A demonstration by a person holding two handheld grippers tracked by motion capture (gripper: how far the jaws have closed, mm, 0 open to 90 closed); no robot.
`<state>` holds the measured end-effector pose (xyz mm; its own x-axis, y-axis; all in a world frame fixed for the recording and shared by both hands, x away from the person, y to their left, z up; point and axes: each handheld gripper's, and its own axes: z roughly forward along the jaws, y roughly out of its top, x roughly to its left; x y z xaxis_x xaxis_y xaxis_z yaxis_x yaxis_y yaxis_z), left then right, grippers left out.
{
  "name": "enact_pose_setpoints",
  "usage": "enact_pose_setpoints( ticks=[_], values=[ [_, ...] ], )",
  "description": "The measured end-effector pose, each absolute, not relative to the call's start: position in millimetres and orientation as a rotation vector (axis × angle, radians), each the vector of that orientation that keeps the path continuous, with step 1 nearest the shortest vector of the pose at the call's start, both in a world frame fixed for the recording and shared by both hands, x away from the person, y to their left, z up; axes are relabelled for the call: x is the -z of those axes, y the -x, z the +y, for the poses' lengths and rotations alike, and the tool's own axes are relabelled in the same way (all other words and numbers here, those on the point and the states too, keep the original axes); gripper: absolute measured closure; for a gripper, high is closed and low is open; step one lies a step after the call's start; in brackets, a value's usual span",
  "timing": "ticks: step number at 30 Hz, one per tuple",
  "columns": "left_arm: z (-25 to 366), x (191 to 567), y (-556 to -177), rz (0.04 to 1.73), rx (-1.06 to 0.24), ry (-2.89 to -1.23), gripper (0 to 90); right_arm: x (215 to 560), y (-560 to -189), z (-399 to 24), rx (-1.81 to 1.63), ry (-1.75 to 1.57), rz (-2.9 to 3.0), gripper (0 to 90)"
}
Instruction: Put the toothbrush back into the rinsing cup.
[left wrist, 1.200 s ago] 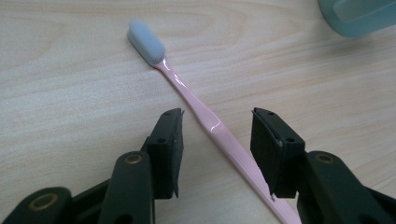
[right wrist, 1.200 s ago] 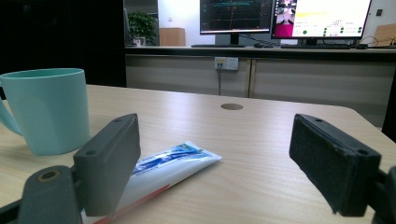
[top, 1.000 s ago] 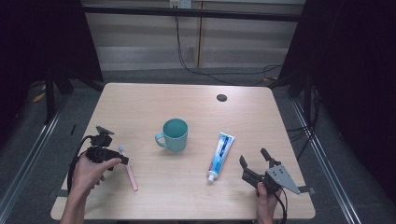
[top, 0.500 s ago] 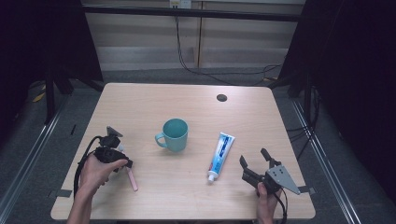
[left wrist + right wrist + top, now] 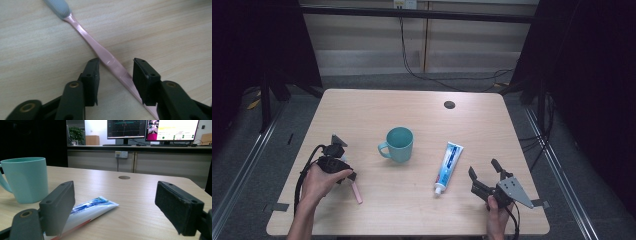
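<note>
A: Progress? Where's the pink toothbrush (image 5: 105, 53)?
B: Flat on the tabletop (image 5: 412, 115), between my left tool (image 5: 115, 75)'s just-reopening jaws, no pinch yet. Right tool (image 5: 120, 202) spread, idle by the toothpaste tube (image 5: 86, 211). Nothing lifted; everything's left.

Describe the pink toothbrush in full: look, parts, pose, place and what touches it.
The toothbrush looks like glossy, translucent pink plastic, with a slim handle widening at mid-length and a grey bristled head. It lies flat on the wooden table, near the front left, left of the teal mug. The left gripper straddles its handle; the jaws have just been opening, and the pads stand beside it, not visibly pressing.
</note>
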<state>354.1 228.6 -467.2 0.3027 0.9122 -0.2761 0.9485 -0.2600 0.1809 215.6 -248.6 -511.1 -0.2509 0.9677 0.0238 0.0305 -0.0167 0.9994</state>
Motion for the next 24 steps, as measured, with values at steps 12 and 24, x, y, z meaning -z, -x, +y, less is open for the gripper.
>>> enact_pose_setpoints(
  ticks=[12, 24],
  values=[
    [215.7, 465.7, -353.0, 1.653, 0.069, -2.364, 55.4, 511.0, -215.8, -248.7, -1.397, -1.117, 1.407, 15.7],
    [217.3, 465.7, -354.4, 1.6, 0.024, -2.433, 71.6, 511.0, -215.8, -248.7, -1.397, -1.117, 1.407, 15.6]
  ],
)
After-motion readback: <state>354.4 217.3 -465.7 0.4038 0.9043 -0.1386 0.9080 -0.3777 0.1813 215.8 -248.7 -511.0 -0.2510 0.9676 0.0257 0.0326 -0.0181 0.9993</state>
